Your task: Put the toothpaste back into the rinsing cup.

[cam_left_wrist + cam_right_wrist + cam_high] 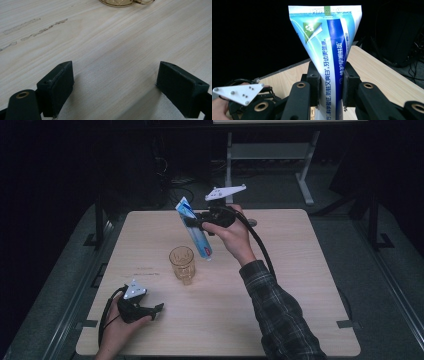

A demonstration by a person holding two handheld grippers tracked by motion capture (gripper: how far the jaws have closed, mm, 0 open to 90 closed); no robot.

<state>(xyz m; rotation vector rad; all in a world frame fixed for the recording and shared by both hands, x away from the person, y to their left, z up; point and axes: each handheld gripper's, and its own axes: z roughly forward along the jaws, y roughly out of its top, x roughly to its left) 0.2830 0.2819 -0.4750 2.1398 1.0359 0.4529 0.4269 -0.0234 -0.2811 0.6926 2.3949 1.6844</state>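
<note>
At the near left of the surface [300, 270], the left gripper [156, 310] rests low in the person's hand, its fingers [58, 86] spread wide apart over bare wood with nothing between them. Just beyond it, near the middle, stands an amber glass [182, 264], upright. To the right and above the glass, the right gripper [196, 224] is held up off the surface with its fingers [314, 85] clamped on a blue-and-white tube [194, 228], which hangs tilted, crimped end up and cap end down beside the glass's rim.
</note>
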